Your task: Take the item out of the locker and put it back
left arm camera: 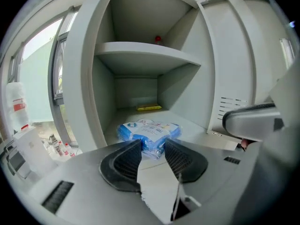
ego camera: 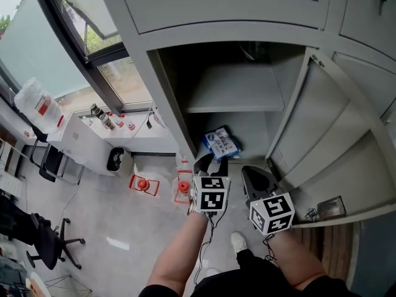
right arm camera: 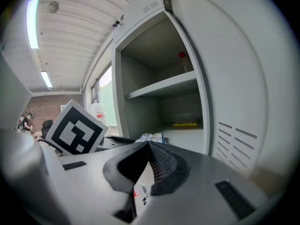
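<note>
- The blue and white packet (left arm camera: pixel 147 132) lay flat on the bottom floor of the open locker (ego camera: pixel 166 85), near the front edge and under the shelf (left arm camera: pixel 147 53).
- The left gripper (left arm camera: pixel 152 146) was right in front of the packet. Its jaws were spread apart, with the near end of the packet just between the tips. The pads did not look like they were squeezing it yet.
- The right gripper (right arm camera: pixel 149 146) hung back by the open door (ego camera: pixel 334 122). Its jaws were pressed together and held nothing.
- The step looked like grabbing the packet to lift it out. To do it well, the left gripper should slide in a bit more, so the pads get a good bite, then squeeze softly. The packet looked soft and could squash or slip.
- The packet's printed side faced up. Its long side ran mostly across the locker, left to right, turned a little crooked — so the jaws met a long edge, not a short end.
- A small yellow thing (left arm camera: pixel 149 108) lay at the back, well apart from the packet.
</note>
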`<state>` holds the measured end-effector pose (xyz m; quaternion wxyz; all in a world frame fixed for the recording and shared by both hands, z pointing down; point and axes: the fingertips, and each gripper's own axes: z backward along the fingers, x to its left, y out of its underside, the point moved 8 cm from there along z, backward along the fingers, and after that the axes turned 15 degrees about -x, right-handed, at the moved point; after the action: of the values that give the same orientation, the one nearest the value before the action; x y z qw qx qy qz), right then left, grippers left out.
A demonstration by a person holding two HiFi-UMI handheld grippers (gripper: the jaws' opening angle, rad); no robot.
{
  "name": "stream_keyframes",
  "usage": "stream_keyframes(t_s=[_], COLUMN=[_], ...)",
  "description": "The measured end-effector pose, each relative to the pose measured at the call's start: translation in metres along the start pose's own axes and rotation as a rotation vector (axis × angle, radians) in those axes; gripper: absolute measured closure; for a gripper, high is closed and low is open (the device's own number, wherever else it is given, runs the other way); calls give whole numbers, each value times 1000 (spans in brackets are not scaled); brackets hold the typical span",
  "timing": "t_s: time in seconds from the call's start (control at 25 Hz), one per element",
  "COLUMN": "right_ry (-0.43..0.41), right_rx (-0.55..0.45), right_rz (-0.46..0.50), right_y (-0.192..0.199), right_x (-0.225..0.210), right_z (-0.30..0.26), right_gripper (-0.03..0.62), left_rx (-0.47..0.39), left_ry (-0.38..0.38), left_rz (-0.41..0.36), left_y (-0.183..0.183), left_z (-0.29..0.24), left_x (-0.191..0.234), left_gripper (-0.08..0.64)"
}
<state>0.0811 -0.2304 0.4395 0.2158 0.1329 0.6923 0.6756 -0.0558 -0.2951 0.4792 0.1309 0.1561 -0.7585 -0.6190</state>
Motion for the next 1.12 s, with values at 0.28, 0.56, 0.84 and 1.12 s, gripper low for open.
stream_keyframes(t_s=[0.28,0.56,0.84,1.12], right_ry=[3,7,19,13], right_rx=[-14,-24,-39,-52], right_rz=[5,8,28,51], right_y=[-5,-8,-16,-22], right_x=[12,24,38,70], right_z=[11,21,33,55], right_gripper=[540,540,540,540], left_rx=[-37,-76,-121,-172], left_ry=[8,19,45,49], left_rz=[19,14,-34,-17], left_y=[-6,-14,-28,-32], left_z=[34,73,106,161], left_x=[-1,-3,-8,-11], left_gripper=[399,399,399,399])
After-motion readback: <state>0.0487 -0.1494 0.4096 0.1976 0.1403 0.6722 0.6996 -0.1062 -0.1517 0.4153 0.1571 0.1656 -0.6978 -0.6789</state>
